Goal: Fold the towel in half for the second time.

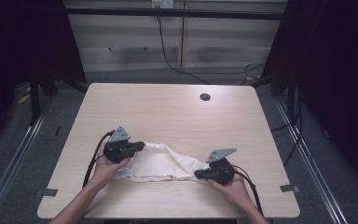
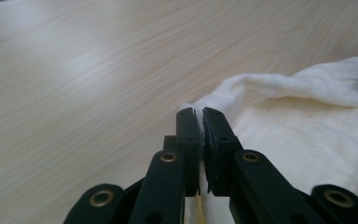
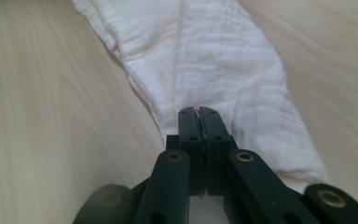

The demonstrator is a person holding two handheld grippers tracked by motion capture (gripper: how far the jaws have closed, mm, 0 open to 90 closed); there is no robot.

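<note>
Left claw is closed on 1 end of the white cloth; the left gripper view shows a thin fold of fabric pinched between its jaws. Right claw is likewise clamped on the opposite end, with cloth caught at the jaw tips in the right gripper view. The high view shows the cloth strung between the 2 claws, sagging onto the near half of the bench. The right gripper view adds a hemmed edge with a faint red mark. The cloth lies close to the bench's near edge; the far half is bare wood up to a round cable hole.
</note>
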